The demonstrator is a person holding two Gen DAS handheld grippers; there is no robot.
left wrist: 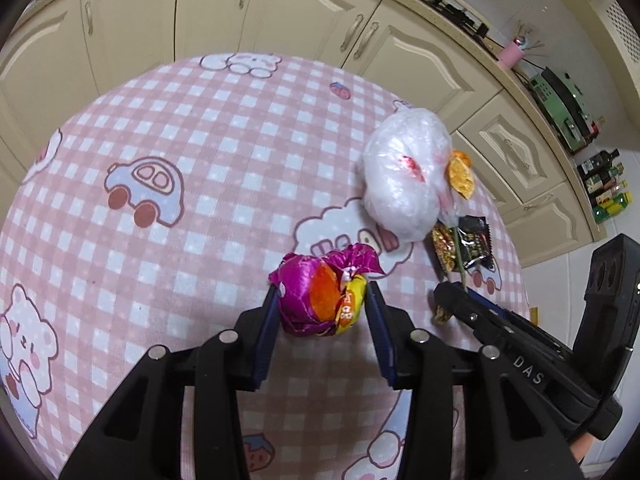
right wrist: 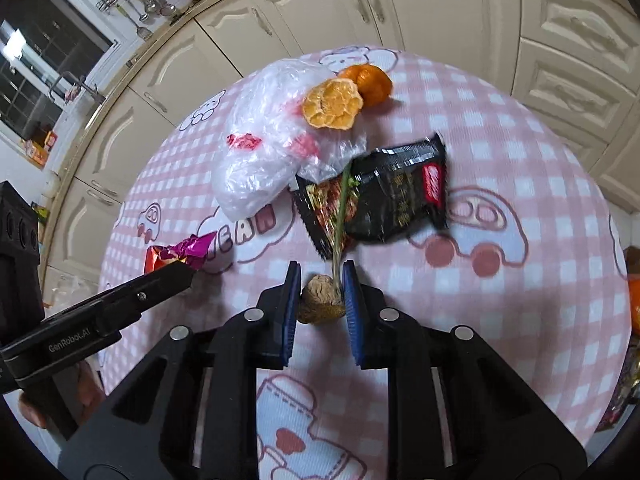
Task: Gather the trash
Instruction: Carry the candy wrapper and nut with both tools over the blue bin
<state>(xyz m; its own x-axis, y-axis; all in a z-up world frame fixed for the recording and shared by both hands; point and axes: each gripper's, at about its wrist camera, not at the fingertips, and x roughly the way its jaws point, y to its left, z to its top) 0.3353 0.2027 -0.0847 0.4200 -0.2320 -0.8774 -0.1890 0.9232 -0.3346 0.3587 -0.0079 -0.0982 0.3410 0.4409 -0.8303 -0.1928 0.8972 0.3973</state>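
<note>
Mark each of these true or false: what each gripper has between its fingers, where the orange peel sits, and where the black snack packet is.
1. The left gripper is closed on a crumpled magenta-and-yellow wrapper. True.
2. The right gripper is empty. False: its pads press on a brown walnut-like lump.
3. The orange peel rests against the crumpled clear plastic bag. True.
4. The black snack packet lies on the floor. False: it lies on the pink checked tablecloth, beside the bag.
5. A green stem lies across the packet. True.
</note>
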